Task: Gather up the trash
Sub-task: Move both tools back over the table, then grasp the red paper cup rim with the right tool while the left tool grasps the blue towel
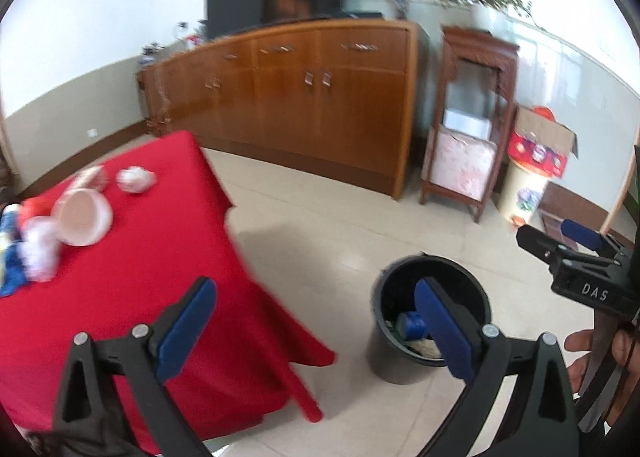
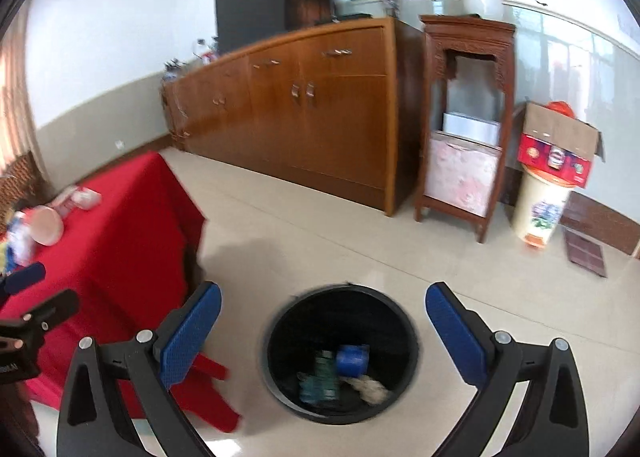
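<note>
At the far left, on the red-clothed tabletop (image 1: pixel 120 277), some trash remained: a blue-and-white wrapper (image 1: pixel 10 261) at the edge of view, a crumpled white bag (image 1: pixel 40 253) beside it, a pink bowl (image 1: pixel 82 219) tipped on its side, and a crumpled paper ball (image 1: pixel 134 179) a little farther back. All were blurred, so finer detail could not be told.

The left claw (image 1: pixel 316 327) hung over the tabletop's near corner and the floor, its blue pads (image 1: pixel 186 327) standing wide apart with nothing between them. To its right, on the pale tiled floor, stood the black bin (image 1: pixel 400 361), just beside the hanging edge of the red cloth. Inside the bin lay a blue cylindrical piece (image 2: pixel 352 361), a green packet (image 2: pixel 322 377) and a wad of pale crumpled stuff (image 2: pixel 370 387).

The right claw (image 2: pixel 324 335) was held above the bin, looking down into it, its jaws spread fully and empty. In the left wrist view that same claw showed at the right edge, with a hand (image 1: pixel 588 357) gripping its handle.

Behind stood a long wooden sideboard (image 2: pixel 320 117) carrying a dark television (image 2: pixel 276 5), then a carved wooden stand (image 2: pixel 466 117), and farthest right a cardboard box (image 2: pixel 558 145) resting on a cream container (image 2: pixel 540 209).
</note>
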### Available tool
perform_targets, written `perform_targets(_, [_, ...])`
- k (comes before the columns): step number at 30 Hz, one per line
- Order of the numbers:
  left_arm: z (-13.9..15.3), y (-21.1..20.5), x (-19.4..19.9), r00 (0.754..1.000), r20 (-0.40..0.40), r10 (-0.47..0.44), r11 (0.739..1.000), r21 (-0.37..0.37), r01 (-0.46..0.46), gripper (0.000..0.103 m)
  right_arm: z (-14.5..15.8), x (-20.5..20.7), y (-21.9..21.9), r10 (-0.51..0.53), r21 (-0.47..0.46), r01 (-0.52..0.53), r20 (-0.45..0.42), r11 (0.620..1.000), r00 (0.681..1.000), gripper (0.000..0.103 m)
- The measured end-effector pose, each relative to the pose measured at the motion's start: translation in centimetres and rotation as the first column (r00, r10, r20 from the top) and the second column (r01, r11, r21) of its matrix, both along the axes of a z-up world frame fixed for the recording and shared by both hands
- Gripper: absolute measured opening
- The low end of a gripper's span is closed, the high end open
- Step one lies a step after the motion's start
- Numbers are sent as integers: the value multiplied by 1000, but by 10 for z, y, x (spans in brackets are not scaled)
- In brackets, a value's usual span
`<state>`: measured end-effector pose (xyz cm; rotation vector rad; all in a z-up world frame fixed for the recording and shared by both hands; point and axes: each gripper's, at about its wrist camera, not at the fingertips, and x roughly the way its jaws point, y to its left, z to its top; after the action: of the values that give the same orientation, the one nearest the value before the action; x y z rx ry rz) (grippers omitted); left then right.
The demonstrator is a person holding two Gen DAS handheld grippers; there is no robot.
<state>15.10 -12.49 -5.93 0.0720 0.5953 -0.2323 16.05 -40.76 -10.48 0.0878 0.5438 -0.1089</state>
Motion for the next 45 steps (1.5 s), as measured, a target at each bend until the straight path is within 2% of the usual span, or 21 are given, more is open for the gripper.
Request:
perform_targets(4, [11,37,-13,996,43,79,997,5,-79,101,15,1,40,69,13,-69,6,998,998,103])
perform_targets(8, [18,84,-20,982,62,178,984,-15,-178,101,26,8,86,135,-4,-136,-13,991,991,103])
perform_targets(11, [21,117,-26,964,77,255,967,-24,-254,101,35,9,119,188,12,-189,26,982,982,103])
perform_targets(15, [20,169,-33,929,81,360,933,-43,-358,101,40,19,163,271,14,-272,35,962,962,103])
perform_targets(20, [14,220,-38,894,70,442,897,-69,-438,101,46,31,233,385,-19,-384,37,923,922,103])
perform_targets(24, [11,251,-40,888,61,455,889,-94,-449,100,45,47,279,447,-50,-445,29,894,894,103])
perform_targets(26, [9,262,-32,891,51,451,889,-112,-443,98,44,55,296,472,-63,-470,19,881,882,100])
perform_targets(28, [7,268,-22,895,44,443,892,-123,-435,93,40,68,318,501,-84,-500,0,862,865,89])
perform_targets(32, [4,274,6,903,38,429,898,-127,-421,86,30,91,345,536,-102,-537,-37,837,843,79])
perform_targets(34, [3,280,15,896,40,442,892,-128,-434,86,24,105,356,549,-102,-552,-58,828,834,73])
perform_targets(39, [-7,305,42,877,-4,480,871,-123,-477,86,13,132,368,569,-97,-576,-94,812,817,64])
perform_targets(45, [-24,323,72,865,-78,497,859,-99,-502,84,-3,171,392,596,-92,-610,-145,787,790,61])
